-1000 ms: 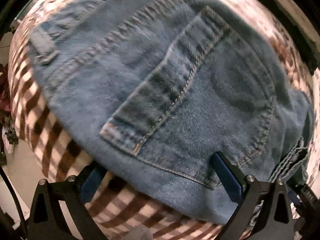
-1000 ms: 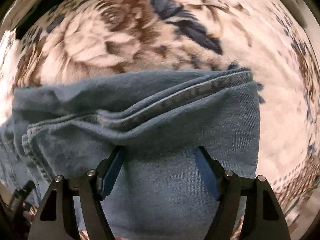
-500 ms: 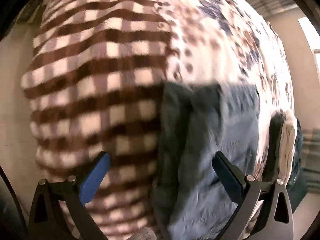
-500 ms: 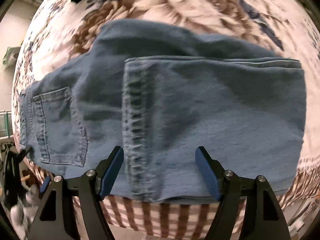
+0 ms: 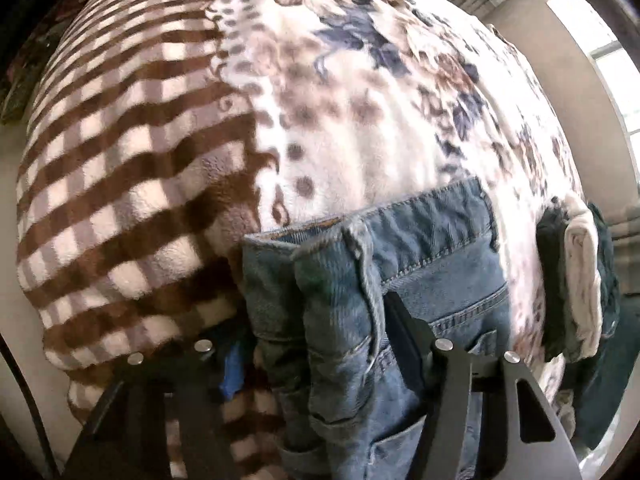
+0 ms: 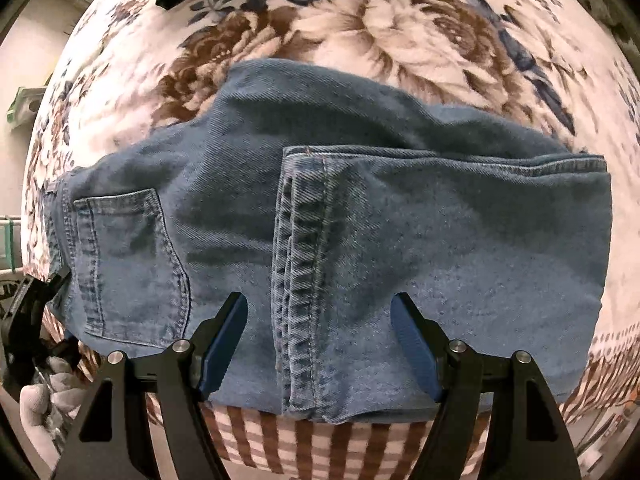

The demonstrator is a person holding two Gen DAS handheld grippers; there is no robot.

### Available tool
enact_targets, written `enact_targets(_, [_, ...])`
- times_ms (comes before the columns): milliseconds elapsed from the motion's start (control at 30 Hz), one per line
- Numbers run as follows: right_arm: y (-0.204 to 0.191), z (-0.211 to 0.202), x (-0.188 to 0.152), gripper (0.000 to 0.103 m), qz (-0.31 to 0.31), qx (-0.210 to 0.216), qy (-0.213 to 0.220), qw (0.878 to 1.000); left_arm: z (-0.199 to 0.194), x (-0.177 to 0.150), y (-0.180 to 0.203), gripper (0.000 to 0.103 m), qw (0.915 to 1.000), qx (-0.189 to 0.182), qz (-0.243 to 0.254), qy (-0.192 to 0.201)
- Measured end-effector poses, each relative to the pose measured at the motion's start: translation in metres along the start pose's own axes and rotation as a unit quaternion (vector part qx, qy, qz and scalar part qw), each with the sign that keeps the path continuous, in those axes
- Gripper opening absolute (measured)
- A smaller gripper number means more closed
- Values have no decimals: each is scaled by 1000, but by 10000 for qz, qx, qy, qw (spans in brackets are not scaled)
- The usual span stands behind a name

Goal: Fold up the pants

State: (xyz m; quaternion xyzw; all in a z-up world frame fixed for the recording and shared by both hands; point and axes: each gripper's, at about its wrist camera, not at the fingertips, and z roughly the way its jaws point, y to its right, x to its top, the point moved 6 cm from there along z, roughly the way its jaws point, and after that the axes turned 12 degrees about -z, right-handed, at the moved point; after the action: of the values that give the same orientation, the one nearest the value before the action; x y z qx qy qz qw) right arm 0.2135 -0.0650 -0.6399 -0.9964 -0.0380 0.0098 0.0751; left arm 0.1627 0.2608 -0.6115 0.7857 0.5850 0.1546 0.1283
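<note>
One pair of blue jeans [image 6: 360, 240], folded once, lay on a floral-and-checked blanket [image 5: 360, 120], its near edge at the blanket's checked border. Bare blanket stretched beyond the waistband. The left gripper [image 5: 320, 344] had just been closing, its jaws clamped on bunched waistband denim. The right gripper [image 6: 320, 344] hung above the folded legs, jaws apart and empty.
</note>
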Motion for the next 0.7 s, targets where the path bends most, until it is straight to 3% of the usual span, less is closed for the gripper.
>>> enact_targets(67, [1, 3, 0, 77, 13, -66, -18, 10000, 10, 4, -8, 72, 9999, -16, -98, -106])
enact_targets(133, [9, 4, 0, 76, 61, -386, -100, 9992, 12, 7, -8, 73, 9999, -32, -100, -123])
enact_targets(267, [16, 14, 0, 77, 232, -499, -221, 9982, -2, 5, 6, 43, 9996, 33, 245, 122])
enact_targets(367, [15, 10, 1, 77, 183, -537, -175, 9982, -21, 2, 13, 27, 9987, -21, 435, 260])
enact_targets(633, [30, -30, -6, 77, 252, -351, 133, 9990, -85, -16, 44, 21, 9930, -211, 933, 693])
enact_targets(700, [41, -37, -8, 77, 255, -344, 168, 9989, -99, -27, 57, 21, 9910, -401, 1050, 727])
